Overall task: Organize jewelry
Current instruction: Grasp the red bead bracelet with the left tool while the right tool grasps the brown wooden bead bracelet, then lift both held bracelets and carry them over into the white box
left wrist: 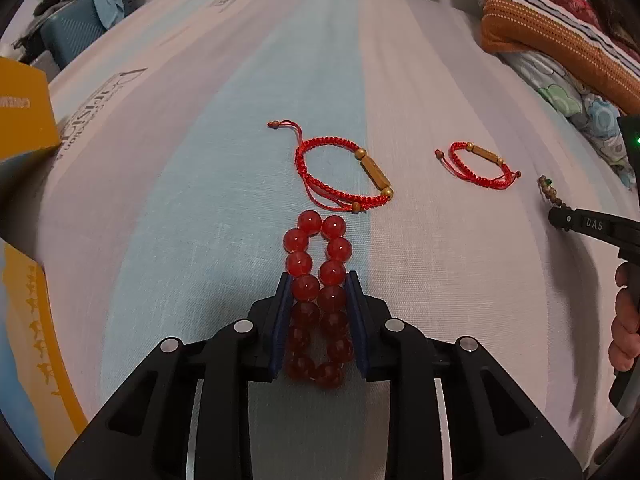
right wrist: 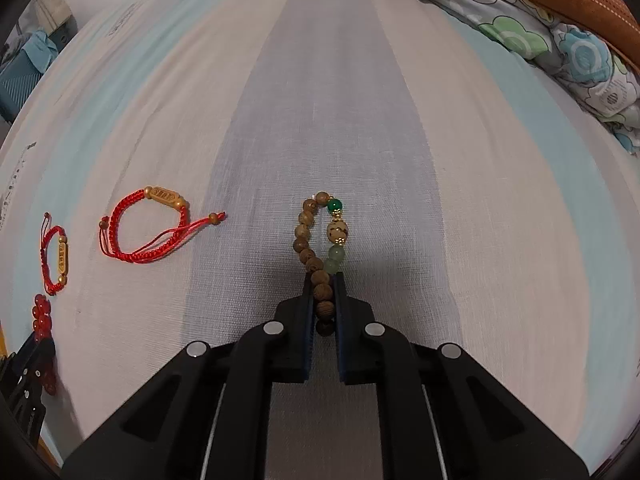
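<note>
My left gripper (left wrist: 318, 280) is shut on a red bead bracelet (left wrist: 316, 256), squeezed into a narrow loop that lies on the striped bedsheet (left wrist: 200, 200). Beyond it lie a large red cord bracelet (left wrist: 344, 168) with a gold tube bead and a smaller one (left wrist: 480, 164) to its right. My right gripper (right wrist: 323, 280) is shut on a wooden bead bracelet (right wrist: 316, 240) with green and cream beads, its loop stretched forward. In the right wrist view the two red cord bracelets (right wrist: 148, 228) (right wrist: 56, 256) lie at the left, with the red beads (right wrist: 42, 316) at the left edge.
A yellow box (left wrist: 24, 116) stands at the left edge, with a teal suitcase (left wrist: 72, 32) behind it. Folded patterned blankets (left wrist: 560, 28) are piled at the far right of the bed. A hand (left wrist: 624, 320) holds the other gripper at the right edge.
</note>
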A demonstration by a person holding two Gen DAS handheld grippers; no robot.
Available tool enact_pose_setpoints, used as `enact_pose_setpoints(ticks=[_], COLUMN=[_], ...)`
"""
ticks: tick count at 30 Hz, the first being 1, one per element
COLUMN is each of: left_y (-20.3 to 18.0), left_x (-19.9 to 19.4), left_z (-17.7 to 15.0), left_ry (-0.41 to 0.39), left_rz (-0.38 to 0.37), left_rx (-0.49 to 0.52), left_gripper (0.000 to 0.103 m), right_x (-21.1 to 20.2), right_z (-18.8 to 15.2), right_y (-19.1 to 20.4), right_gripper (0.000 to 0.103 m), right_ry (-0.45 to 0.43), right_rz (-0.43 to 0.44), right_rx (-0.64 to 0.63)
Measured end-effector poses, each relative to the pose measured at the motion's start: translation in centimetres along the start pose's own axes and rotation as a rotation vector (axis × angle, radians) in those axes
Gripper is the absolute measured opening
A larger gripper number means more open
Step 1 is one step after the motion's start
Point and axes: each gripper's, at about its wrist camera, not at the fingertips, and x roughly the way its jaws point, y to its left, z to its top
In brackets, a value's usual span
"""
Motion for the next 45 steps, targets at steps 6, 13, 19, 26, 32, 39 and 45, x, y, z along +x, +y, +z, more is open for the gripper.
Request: enact_pose_setpoints(ticks=[6,13,19,26,32,39,45], left_y=[0.0,0.1,-0.3,-1.0,-1.1,-1.2,-0.9], left_x=[-1.5,-1.9,-3.7,-5.2,-6.4,-7.6,-8.7], left_z=[0.4,0.4,0.6,0.8,1.0,1.2,1.4], left_ry=[-0.037,-0.032,-0.062,-0.084,-0.103,-0.109,-0.113], left_rz=[0.014,-0.005,-0.035,-0.052,-0.059,-0.060,-0.060], left_rx=[0.003,-0.015,-0.009,-0.002,-0.012,-0.007,-0.016], left_gripper=[0.013,0.012,0.012,0.012,0.012,0.012,0.012], right_x=[-0.8,-2.1,-3.6,-4.5,-6.1,-8.2,-10.7], right_z=[0.0,0.5,0.8,0.8,0.7,0.6,0.1], right_y=[0.0,-0.2,-0.2,-0.4,0.2,0.9,1.9], right_gripper=[0.007,0.007,0.007,0.007,0.007,0.007,0.007], right_ry=[-0.006,-0.033,-0.069,-0.084,-0.119,-0.162,-0.210], right_rz=[-0.007,0.001,-0.015,-0.012,-0.015,0.002,0.011], right_rx=[0.007,0.014,0.016,0.027,0.017,0.005,-0.014])
